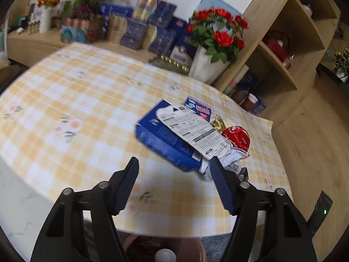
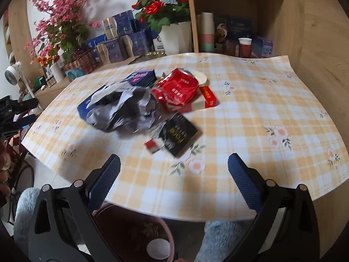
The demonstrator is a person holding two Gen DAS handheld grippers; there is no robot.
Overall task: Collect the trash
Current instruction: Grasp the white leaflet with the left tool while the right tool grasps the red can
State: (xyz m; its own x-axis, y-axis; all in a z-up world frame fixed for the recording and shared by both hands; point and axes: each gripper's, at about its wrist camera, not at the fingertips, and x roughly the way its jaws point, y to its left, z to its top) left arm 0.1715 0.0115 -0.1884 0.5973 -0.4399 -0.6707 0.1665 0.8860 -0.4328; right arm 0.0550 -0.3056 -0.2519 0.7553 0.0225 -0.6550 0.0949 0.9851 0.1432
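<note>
Trash heap on yellow checked tablecloth (image 2: 250,113): blue cardboard box (image 1: 161,142), crumpled silver foil wrapper (image 2: 124,113), red foil bag (image 2: 176,89), black packet (image 2: 178,135), small red-white carton (image 2: 152,145). Left gripper (image 1: 174,168) fingers spread, empty, near box corner. Right gripper (image 2: 174,163) fingers spread, empty, short of heap. Brown bin (image 2: 130,233) below table edge. Risk: loose overlapping pieces; gripping one may drag neighbours off edge, missing bin.

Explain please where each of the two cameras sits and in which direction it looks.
Left wrist: sits on the left gripper, looks over the table at the blue box; its two open fingers show.
Right wrist: sits on the right gripper, faces the red wrapper and black packet; its open fingers show.
Shared: the trash pile, tablecloth, red roses, bin below.
</note>
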